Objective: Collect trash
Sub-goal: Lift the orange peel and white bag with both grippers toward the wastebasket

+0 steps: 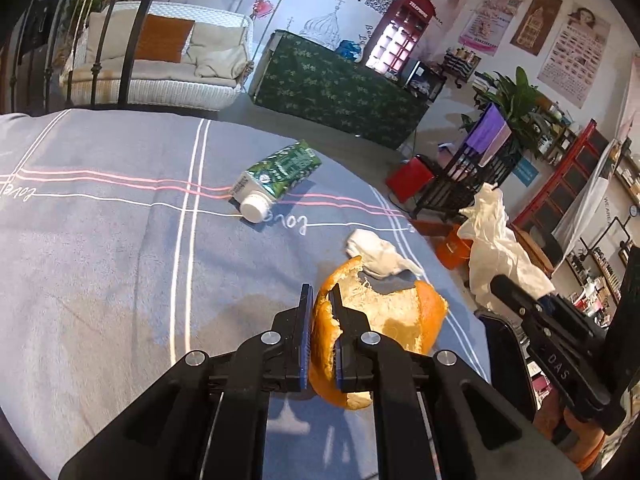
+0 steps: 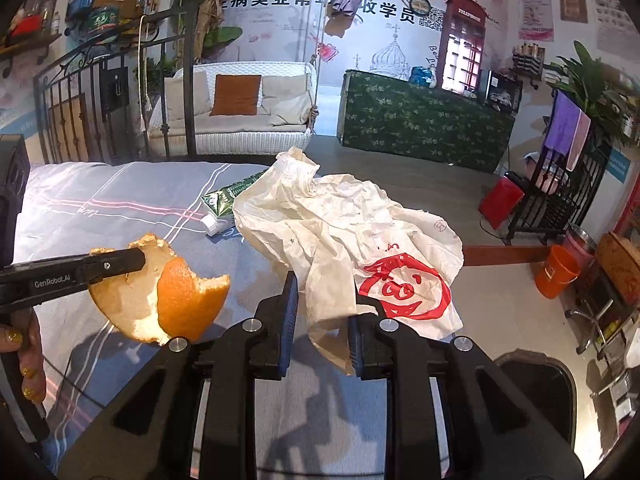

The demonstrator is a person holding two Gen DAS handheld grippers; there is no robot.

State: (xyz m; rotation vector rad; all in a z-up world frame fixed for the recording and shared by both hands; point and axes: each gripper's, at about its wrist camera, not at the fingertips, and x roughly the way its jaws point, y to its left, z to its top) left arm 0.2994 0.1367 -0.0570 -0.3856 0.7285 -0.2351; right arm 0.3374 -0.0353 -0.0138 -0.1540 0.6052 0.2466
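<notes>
An orange peel (image 1: 384, 320) is clamped in the left gripper (image 1: 322, 300) jaws, a plastic bag (image 2: 352, 240) in the right gripper (image 2: 322, 300) jaws, both lifted above the bed (image 1: 100, 240). Farther off, a carton (image 1: 276, 178) and tissue (image 1: 376, 252) remain on the bed. Next, the peel probably needs dropping into the bag.

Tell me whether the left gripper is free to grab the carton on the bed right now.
Probably not: the left gripper is shut on the orange peel. The path across the blanket to the carton looks open.
</notes>
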